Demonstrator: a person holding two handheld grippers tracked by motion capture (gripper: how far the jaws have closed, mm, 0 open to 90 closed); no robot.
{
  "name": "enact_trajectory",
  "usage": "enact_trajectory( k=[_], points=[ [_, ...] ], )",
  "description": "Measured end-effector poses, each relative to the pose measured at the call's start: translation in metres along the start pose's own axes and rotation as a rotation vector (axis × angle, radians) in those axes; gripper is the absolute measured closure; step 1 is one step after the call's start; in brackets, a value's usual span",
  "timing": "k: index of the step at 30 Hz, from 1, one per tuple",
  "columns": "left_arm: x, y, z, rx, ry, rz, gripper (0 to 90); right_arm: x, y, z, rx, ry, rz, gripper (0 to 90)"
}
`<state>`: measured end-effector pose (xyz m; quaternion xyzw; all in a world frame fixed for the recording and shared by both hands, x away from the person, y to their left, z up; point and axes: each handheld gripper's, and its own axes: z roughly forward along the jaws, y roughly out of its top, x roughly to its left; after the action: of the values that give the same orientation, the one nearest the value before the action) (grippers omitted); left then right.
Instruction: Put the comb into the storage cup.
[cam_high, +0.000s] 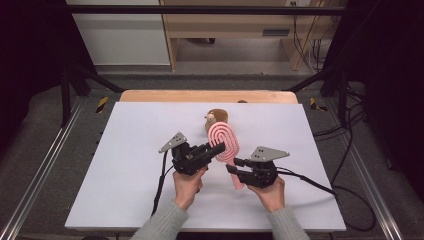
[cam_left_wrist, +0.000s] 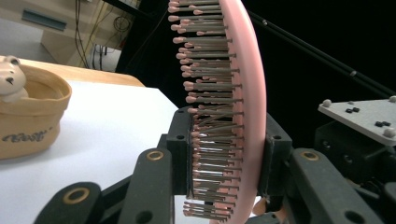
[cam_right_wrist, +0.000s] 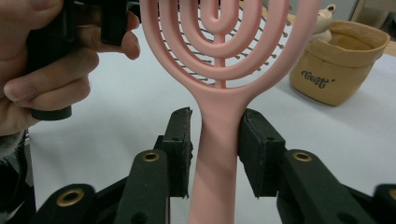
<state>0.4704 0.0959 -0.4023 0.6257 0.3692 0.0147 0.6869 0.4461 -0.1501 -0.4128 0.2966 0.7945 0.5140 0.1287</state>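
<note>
Now | two grippers, one brush, one pouch | right gripper (cam_right_wrist: 215, 140) at 5 o'clock: jaws just apart from pink hairbrush (cam_high: 224, 141) handle; left gripper (cam_left_wrist: 229, 154) at 7 o'clock clamps brush head, held off white table (cam_high: 130, 150) | tan pouch (cam_high: 216, 119) at 12 o'clock

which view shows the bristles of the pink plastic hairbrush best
The left gripper view: the pink plastic hairbrush stands edge-on, its bristles in clear rows. The right gripper view shows the back, bristle tips peeking through the slots. The high view shows the brush small, bristles indistinct.
</note>
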Motion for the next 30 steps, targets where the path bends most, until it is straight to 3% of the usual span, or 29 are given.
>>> enact_trajectory(
  k=[5,13,24,30],
  points=[
    [0.001,0.004,-0.002,-0.002,0.03,0.033,63.9,0.0,0.002,-0.004,-0.025,-0.002,-0.001,59.0],
    [0.004,0.013,-0.006,-0.011,0.07,0.071,64.0,-0.006,0.002,-0.011,-0.075,-0.055,0.002,34.3],
    [0.008,0.026,-0.008,-0.016,0.112,0.11,63.9,-0.021,-0.007,-0.015,-0.099,-0.135,0.025,6.0],
    [0.011,0.032,-0.01,-0.016,0.126,0.122,63.9,-0.028,-0.01,-0.021,-0.111,-0.139,0.032,2.5]
  ],
)
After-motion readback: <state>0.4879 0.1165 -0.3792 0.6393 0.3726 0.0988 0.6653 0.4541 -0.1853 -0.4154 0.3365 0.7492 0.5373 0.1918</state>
